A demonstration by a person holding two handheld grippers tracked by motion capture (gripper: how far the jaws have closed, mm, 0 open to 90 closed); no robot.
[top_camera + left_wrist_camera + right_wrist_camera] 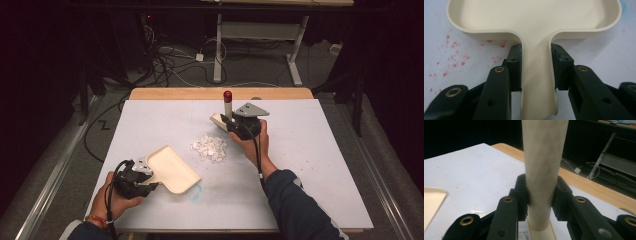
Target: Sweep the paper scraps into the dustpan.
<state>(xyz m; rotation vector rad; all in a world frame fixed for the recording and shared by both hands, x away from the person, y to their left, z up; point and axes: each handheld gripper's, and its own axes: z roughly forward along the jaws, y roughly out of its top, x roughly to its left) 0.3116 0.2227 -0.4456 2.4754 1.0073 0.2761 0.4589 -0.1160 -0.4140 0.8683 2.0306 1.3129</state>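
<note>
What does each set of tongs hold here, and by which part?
Left tongs clamp the dustpan by its handle; right tongs clamp the brush by its upright handle.

White sheet-covered rectangular table top (320,165) with a bare light wooden strip (220,93) along the far edge. Grey carpeted floor (260,75) beyond, strewn with tangled black and white cables (170,62). White metal-legged desk frame (260,37) at far centre. Surroundings dark, lit mainly over the table. Silver metal rail (55,175) runs along the left floor.
</note>
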